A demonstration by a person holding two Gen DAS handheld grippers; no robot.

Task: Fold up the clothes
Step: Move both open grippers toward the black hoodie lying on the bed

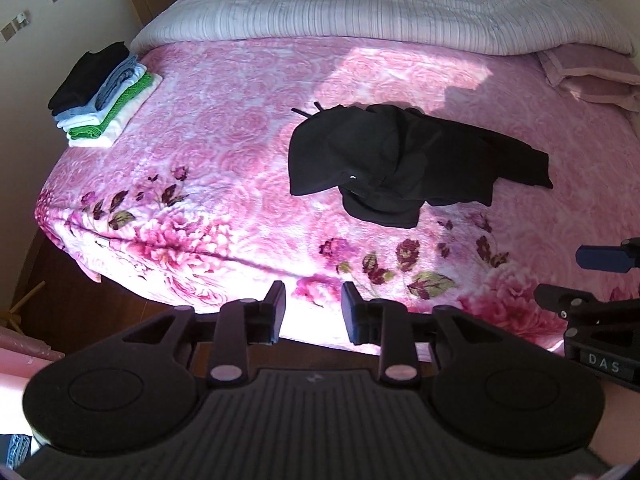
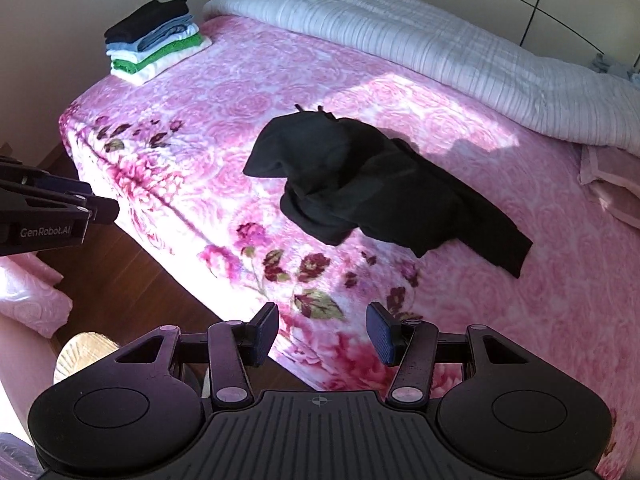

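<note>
Black clothes (image 1: pixel 400 160) lie in a crumpled heap near the middle of the bed (image 1: pixel 224 184), on its pink flowery blanket. A neat pile of folded clothes (image 1: pixel 104 96) sits at the bed's far left corner. Over the near edge, the left hand-held gripper (image 1: pixel 314 312) and right hand-held gripper (image 2: pixel 322 334) both have fingers apart, holding nothing.

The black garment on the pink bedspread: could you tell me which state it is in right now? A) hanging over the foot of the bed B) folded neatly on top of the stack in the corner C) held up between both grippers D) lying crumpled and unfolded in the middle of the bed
D: the black garment lies bunched on the pink bedspread, apart from the folded stack, and neither gripper touches it.
</note>
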